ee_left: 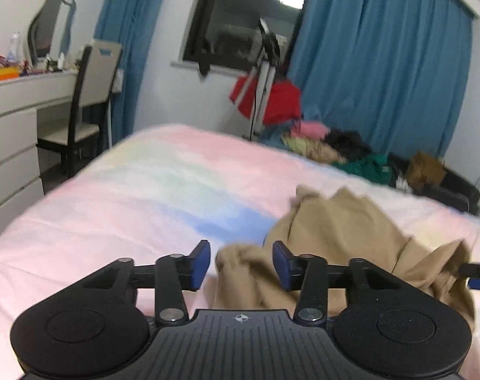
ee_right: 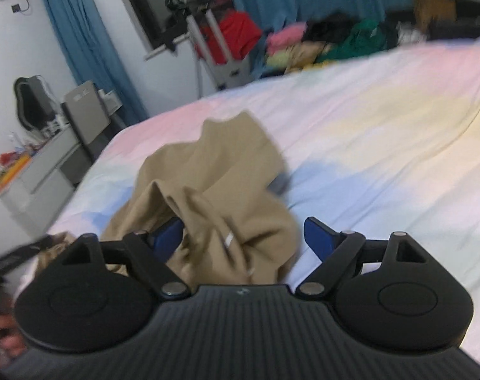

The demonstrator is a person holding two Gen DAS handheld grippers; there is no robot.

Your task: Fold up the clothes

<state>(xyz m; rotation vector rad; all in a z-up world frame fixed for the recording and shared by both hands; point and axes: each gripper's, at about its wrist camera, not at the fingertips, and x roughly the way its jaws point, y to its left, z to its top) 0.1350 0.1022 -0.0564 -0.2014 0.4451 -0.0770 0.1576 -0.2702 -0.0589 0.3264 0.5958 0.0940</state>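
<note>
Left gripper (ee_left: 241, 264) fingers spread wide, gripping nothing, over tan garment (ee_left: 350, 237) crumpled on pastel bed sheet (ee_left: 129, 190). Right gripper (ee_right: 240, 237) likewise wide apart, straddling garment folds, nothing clamped.

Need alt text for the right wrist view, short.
The right gripper, jaws open, straddles a crumpled tan fabric garment on a pastel pink, blue and yellow bedsheet. A heap of mixed-colour clothes lies beyond the bed's far edge.
</note>
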